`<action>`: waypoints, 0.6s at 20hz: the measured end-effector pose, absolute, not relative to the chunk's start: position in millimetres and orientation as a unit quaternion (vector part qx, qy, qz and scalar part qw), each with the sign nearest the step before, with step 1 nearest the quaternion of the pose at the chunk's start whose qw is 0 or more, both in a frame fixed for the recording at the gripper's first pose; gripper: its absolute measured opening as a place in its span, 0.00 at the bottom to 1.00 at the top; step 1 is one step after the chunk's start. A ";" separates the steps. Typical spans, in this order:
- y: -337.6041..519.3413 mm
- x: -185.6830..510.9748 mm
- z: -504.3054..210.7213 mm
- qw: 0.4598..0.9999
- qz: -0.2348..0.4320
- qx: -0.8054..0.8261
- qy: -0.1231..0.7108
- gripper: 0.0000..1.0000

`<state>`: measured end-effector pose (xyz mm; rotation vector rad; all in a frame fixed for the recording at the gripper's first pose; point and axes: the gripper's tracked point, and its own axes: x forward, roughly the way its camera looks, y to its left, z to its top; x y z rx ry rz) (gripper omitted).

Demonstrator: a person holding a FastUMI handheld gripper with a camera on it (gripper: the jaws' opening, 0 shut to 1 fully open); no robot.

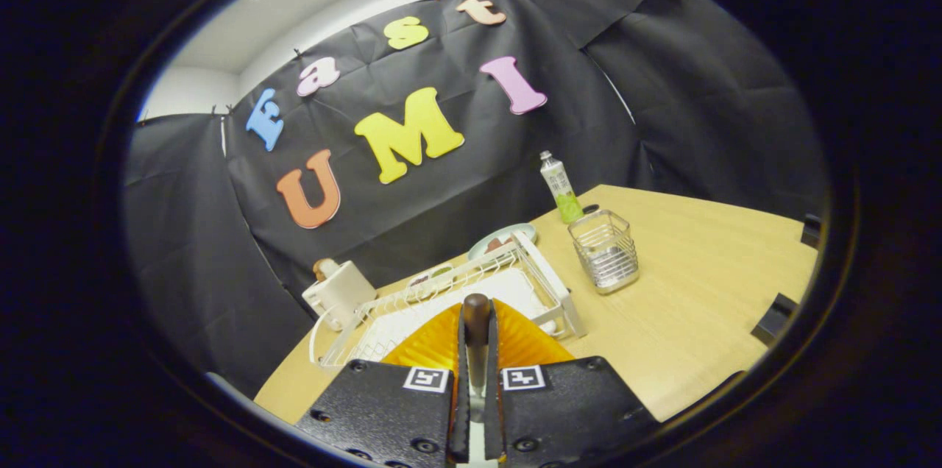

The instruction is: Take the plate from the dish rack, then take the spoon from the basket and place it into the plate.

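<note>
My gripper (pixel 476 332) is shut on the spoon (pixel 476 308). Its brown rounded handle end sticks up between the fingertips, and a metal stem runs down the narrow gap between them. Just beyond and below the fingers lies the orange plate (pixel 427 343), showing on both sides of them, in front of the white wire dish rack (pixel 515 269). The wire basket (pixel 605 251) stands on the table to the right of the rack, and I see nothing inside it. The spoon's bowl is hidden.
A pale plate (pixel 500 238) lies behind the rack's far end. A green-and-white bottle (pixel 559 187) stands behind the basket by the black cloth wall. A white boxy object (pixel 338 291) sits left of the rack. The wooden table (pixel 699 284) spreads to the right.
</note>
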<state>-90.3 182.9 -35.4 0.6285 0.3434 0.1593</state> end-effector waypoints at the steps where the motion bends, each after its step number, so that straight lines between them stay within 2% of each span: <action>1: 186.1 -93.7 -36.9 0.932 0.080 0.310 0.171 0.13; 5: 193.3 -99.3 -39.8 0.939 0.096 0.286 0.164 0.20; 8: 175.1 -97.6 -33.6 0.948 0.072 0.277 0.140 0.43; 9: 166.1 -98.5 -28.3 0.951 0.065 0.273 0.128 0.57; 12: 142.8 -99.9 -10.3 0.962 0.042 0.256 0.085 0.77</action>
